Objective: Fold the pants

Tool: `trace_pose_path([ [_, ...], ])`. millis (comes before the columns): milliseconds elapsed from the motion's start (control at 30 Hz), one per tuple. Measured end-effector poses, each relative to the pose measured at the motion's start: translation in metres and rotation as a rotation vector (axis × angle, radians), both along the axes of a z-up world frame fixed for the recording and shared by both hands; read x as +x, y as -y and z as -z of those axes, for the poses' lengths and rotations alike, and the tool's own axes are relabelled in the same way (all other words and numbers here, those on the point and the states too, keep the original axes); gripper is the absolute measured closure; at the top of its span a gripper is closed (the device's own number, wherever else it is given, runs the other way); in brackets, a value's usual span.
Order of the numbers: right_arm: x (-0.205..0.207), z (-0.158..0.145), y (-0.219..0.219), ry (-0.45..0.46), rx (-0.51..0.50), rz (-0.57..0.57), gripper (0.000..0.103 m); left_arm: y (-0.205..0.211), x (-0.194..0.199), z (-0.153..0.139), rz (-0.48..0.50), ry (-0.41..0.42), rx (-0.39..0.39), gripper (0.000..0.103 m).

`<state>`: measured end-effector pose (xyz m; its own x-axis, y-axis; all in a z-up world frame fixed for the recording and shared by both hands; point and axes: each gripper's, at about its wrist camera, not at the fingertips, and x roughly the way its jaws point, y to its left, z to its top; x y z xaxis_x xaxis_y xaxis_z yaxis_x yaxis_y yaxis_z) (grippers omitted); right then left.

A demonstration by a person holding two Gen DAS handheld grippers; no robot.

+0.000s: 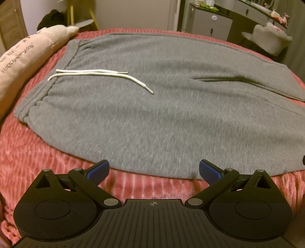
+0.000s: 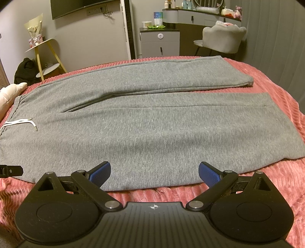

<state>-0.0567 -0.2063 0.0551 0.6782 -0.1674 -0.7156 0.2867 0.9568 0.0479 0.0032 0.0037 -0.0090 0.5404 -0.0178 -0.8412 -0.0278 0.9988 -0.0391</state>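
Grey sweatpants [image 1: 152,106] lie flat on a pink ribbed bedspread [image 1: 34,160], waistband to the left with a white drawstring [image 1: 99,75] on top. In the right wrist view the pants [image 2: 152,129] show both legs stretching right, side by side. My left gripper [image 1: 154,170] is open, hovering at the near edge of the pants by the waist end. My right gripper [image 2: 154,172] is open, at the near edge of the closer leg. Both are empty. A black part of the left gripper [image 2: 11,170] shows at the far left of the right wrist view.
A beige pillow [image 1: 24,57] lies at the bed's left end. Beyond the bed stand a yellow-legged side table [image 2: 45,55], a grey cabinet [image 2: 160,43], a dresser with bottles [image 2: 200,15] and a pale chair [image 2: 223,38].
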Motion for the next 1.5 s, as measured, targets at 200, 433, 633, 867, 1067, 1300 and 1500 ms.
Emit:
trace_pose_path([
  [200, 0.000, 0.000, 0.001, -0.002, 0.014, 0.007, 0.004, -0.001, 0.001, 0.000, 0.001, -0.010, -0.003, 0.000],
  [433, 0.000, -0.001, 0.002, -0.005, 0.026, 0.011, 0.004, -0.001, 0.002, -0.001, 0.000, -0.014, -0.001, 0.000],
  [633, 0.002, 0.000, 0.003, -0.012, 0.039, 0.013, 0.004, -0.001, 0.003, 0.000, -0.002, -0.021, -0.001, 0.000],
  [867, 0.003, 0.002, 0.007, -0.016, 0.070, 0.019, 0.004, 0.000, 0.004, 0.000, 0.002, -0.026, 0.003, 0.000],
  [1067, 0.005, 0.005, 0.010, -0.022, 0.083, 0.023, 0.004, 0.003, 0.008, 0.004, 0.002, -0.037, 0.004, 0.000],
  [1300, 0.014, 0.013, 0.015, -0.049, 0.098, 0.033, 0.004, 0.002, 0.017, 0.013, -0.012, -0.072, -0.010, 0.000],
  [1500, 0.021, 0.016, 0.024, -0.077, 0.173, 0.041, 0.004, 0.000, 0.020, 0.015, -0.016, -0.088, -0.029, 0.000],
])
